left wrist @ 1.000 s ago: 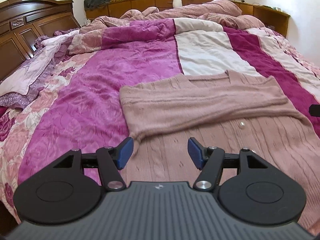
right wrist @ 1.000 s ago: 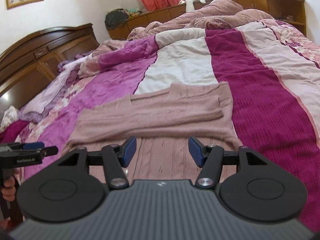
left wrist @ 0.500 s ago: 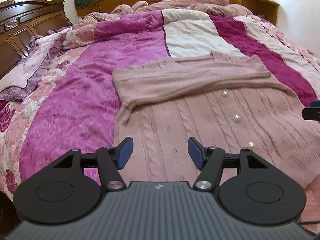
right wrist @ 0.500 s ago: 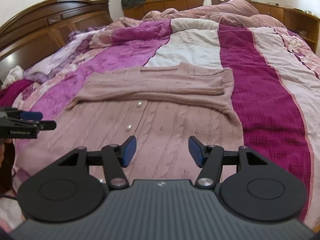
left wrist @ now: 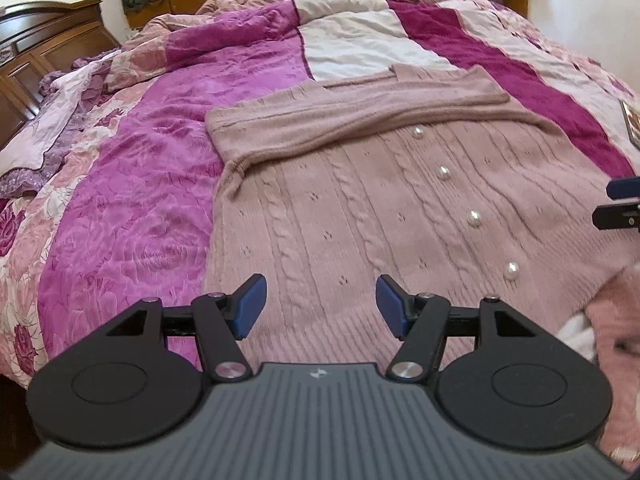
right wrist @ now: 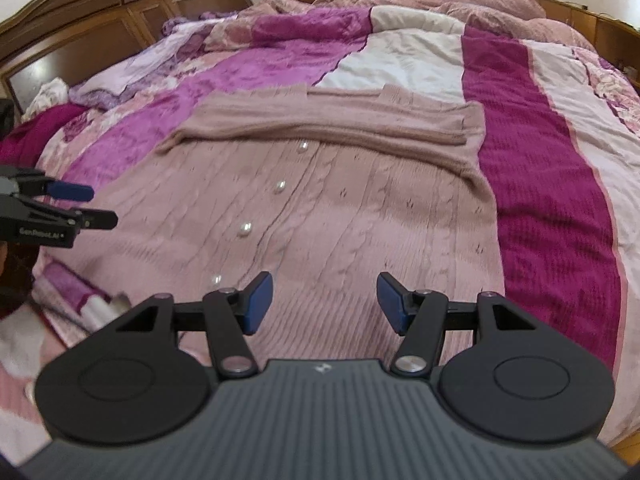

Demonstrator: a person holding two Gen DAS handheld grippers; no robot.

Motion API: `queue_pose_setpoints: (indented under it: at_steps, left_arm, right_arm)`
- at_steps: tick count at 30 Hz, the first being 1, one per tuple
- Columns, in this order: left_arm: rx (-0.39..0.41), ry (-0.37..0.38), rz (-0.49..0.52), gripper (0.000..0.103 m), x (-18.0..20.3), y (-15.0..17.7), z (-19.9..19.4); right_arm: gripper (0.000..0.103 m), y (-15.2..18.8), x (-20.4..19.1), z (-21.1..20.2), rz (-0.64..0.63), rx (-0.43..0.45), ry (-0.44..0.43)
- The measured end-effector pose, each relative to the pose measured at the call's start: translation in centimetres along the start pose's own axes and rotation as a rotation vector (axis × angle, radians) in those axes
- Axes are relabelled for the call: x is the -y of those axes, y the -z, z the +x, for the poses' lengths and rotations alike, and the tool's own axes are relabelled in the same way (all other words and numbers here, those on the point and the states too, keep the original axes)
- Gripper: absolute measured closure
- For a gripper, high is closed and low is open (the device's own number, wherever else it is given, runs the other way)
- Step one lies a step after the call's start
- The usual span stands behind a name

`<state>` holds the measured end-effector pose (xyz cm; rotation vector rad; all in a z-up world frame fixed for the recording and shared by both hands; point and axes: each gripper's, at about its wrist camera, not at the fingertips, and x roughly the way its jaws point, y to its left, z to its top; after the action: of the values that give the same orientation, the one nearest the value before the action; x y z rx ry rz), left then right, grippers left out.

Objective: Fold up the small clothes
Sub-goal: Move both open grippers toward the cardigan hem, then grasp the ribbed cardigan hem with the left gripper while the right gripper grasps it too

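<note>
A dusty-pink cable-knit cardigan [left wrist: 360, 208] with pearl buttons [left wrist: 474, 219] lies flat on the bed, both sleeves folded across its upper part. It also shows in the right wrist view [right wrist: 360, 208]. My left gripper [left wrist: 320, 304] is open and empty, low over the hem near the garment's left edge. My right gripper [right wrist: 325, 302] is open and empty, low over the hem on the right half. The left gripper also shows at the left edge of the right wrist view [right wrist: 76, 204], and the right gripper at the right edge of the left wrist view [left wrist: 620, 204].
The bed carries a magenta, white and floral quilt [left wrist: 132, 208], bunched up at the far end [right wrist: 440, 4]. A wooden headboard [right wrist: 120, 12] stands at the left. More pink and white fabric [left wrist: 608, 320] lies at the near edge of the bed.
Both grippers have drawn back toward the near edge and dropped lower, from over the folded sleeves to over the hem. Both stayed open. The cardigan has not moved.
</note>
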<state>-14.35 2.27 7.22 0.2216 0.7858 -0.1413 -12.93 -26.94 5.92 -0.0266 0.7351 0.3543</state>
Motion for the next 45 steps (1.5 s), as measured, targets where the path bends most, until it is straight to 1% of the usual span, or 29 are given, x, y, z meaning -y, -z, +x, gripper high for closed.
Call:
queue_pose_setpoints:
  at_steps: [4,9,15,19,22,23,24,26,28,31,34,36,40,42,45]
  left_arm:
    - [-0.017,0.02,0.075,0.034,0.6,0.9,-0.3]
    - [-0.031,0.054,0.163,0.033,0.8,2.2,-1.4]
    - [-0.063,0.078,0.213,0.032,0.1,3.3,-2.4]
    - [-0.095,0.065,0.298,0.032,0.4,4.0,-2.2]
    - [-0.098,0.044,0.35,0.032,0.8,4.3,-1.6]
    - [-0.099,0.039,0.36,0.031,1.0,4.3,-1.4]
    - [-0.099,0.033,0.371,0.03,1.1,4.4,-1.1]
    - [-0.093,0.015,0.393,0.026,1.5,4.3,-0.6]
    - [-0.084,0.004,0.407,0.024,1.6,4.3,-0.3]
    - [-0.078,0.016,0.399,0.023,1.4,4.0,-0.3]
    - [-0.057,0.06,0.389,0.023,1.1,3.9,-0.6]
    - [-0.047,0.092,0.4,0.023,1.2,3.9,-0.8]
    - [-0.043,0.07,0.449,0.023,2.4,3.8,0.3]
    - [-0.029,0.074,0.438,0.023,2.5,3.4,0.8]
    - [-0.008,0.065,0.391,0.023,2.2,2.5,1.3]
  right_arm:
    - [0.043,0.4,-0.4,-0.2,-0.071,-0.044,-0.005]
    - [0.043,0.9,-1.3,-1.0,-0.252,-0.103,0.009]
    - [0.043,1.8,-1.7,-1.9,-0.436,-0.162,0.005]
    - [0.043,2.3,-1.8,-1.9,-0.535,-0.203,0.01]
    - [0.042,2.3,-1.8,-1.7,-0.559,-0.207,0.015]
    - [0.04,2.3,-1.9,-1.5,-0.565,-0.205,0.023]
    - [0.034,2.3,-2.0,-1.4,-0.571,-0.198,0.038]
    - [0.031,2.3,-2.2,-1.0,-0.583,-0.175,0.07]
    - [0.031,2.1,-2.4,-0.6,-0.578,-0.157,0.075]
    - [0.031,1.8,-2.6,0.1,-0.554,-0.121,0.097]
    - [0.031,1.4,-2.6,0.8,-0.516,-0.096,0.112]
    - [0.031,1.2,-2.5,1.2,-0.49,-0.085,0.113]
    - [0.031,0.7,-2.1,1.7,-0.44,-0.066,0.122]
    - [0.032,0.4,-1.7,1.8,-0.411,-0.051,0.129]
    - [0.032,-0.3,-0.9,1.7,-0.336,-0.03,0.128]
